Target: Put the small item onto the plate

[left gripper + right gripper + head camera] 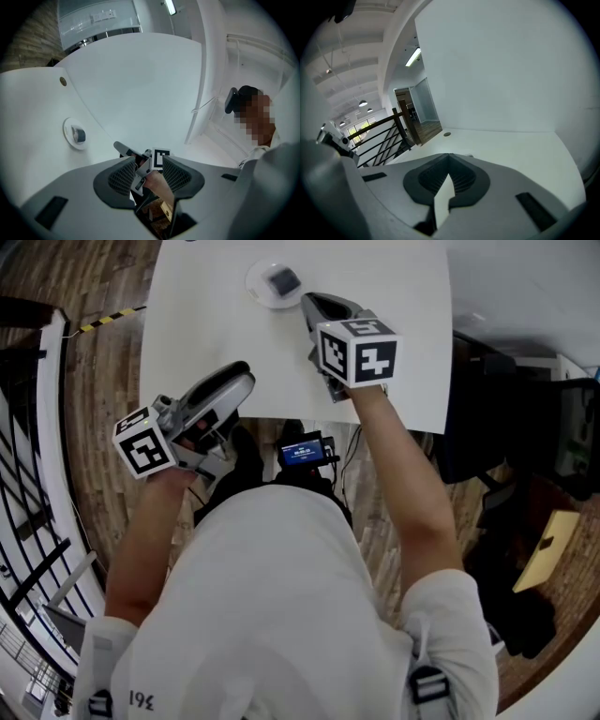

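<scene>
While the small dark item [281,281] lies on the plate [255,284], the right hand-held gripper [308,300] is pressed together, empty. The left hand-held gripper [246,370] is spread.

white table [211,329] carries one white plate [256,288].

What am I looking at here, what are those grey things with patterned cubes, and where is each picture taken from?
A person at a white table holds a two-jaw gripper in each hand; the cubes are part of them. One picture looks down from a head camera; the other two look along each gripper's jaws. On the table sits a small plate with a small dark item on it. The left gripper is open, the right gripper shut; neither holds anything.
</scene>
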